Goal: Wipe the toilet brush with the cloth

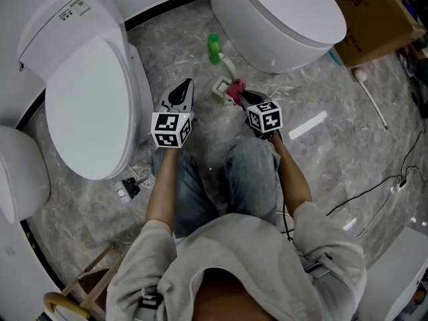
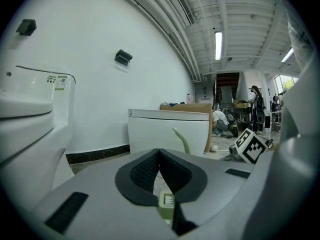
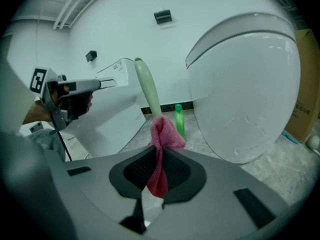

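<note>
The pale green toilet brush [image 1: 228, 66] stands in its square holder [image 1: 219, 89] on the marble floor between two toilets. My right gripper [image 1: 239, 96] is shut on a pink cloth [image 1: 234, 90], right beside the holder. In the right gripper view the cloth [image 3: 165, 134] bunches out past the shut jaws of the right gripper [image 3: 159, 153], touching the base of the brush handle [image 3: 147, 86]. My left gripper [image 1: 187, 84] hovers just left of the holder, shut with nothing in it. In the left gripper view the holder [image 2: 166, 204] shows below the left gripper [image 2: 159, 151], and the handle [image 2: 183, 140] rises beyond.
A green bottle [image 1: 214, 47] stands behind the brush. A toilet [image 1: 93, 105] is close on the left and another [image 1: 281, 19] at the back right. A cardboard box [image 1: 374, 12], a white-handled tool [image 1: 371, 95], a cable [image 1: 374, 192] and a power strip [image 1: 129, 188] lie around.
</note>
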A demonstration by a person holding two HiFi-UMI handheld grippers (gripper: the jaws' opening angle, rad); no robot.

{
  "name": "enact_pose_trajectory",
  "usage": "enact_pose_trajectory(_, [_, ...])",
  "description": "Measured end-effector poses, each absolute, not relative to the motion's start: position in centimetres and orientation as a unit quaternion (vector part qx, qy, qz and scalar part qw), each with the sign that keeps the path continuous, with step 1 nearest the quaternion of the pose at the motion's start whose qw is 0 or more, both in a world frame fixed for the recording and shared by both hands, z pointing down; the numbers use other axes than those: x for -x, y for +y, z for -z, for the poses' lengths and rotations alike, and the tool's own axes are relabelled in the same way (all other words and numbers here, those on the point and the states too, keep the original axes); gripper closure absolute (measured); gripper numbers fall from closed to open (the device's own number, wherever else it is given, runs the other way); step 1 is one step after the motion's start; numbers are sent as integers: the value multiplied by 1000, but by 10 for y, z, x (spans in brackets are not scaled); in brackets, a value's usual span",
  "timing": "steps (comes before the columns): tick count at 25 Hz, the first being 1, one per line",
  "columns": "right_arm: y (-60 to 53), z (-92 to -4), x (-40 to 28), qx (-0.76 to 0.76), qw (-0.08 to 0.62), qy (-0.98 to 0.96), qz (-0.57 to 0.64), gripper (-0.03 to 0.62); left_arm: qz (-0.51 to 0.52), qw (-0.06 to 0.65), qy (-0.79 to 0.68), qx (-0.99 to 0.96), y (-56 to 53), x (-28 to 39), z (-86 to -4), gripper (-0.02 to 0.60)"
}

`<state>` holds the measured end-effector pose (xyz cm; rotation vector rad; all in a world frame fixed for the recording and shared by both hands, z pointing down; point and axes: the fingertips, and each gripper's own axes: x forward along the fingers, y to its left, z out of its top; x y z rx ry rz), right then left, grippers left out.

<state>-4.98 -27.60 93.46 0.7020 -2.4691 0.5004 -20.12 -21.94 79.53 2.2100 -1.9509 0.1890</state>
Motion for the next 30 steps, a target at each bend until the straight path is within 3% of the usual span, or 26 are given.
enact_pose_trajectory(16, [-245,-688,74,-190,62,-979,-43,536,-45,83,-654,-750,-212,189,-781,561])
enact_pose_trajectory(30, [-262,-786,84,-184,131,-966,-130,536,-52,85,-658,-747,-207,200,-788,561])
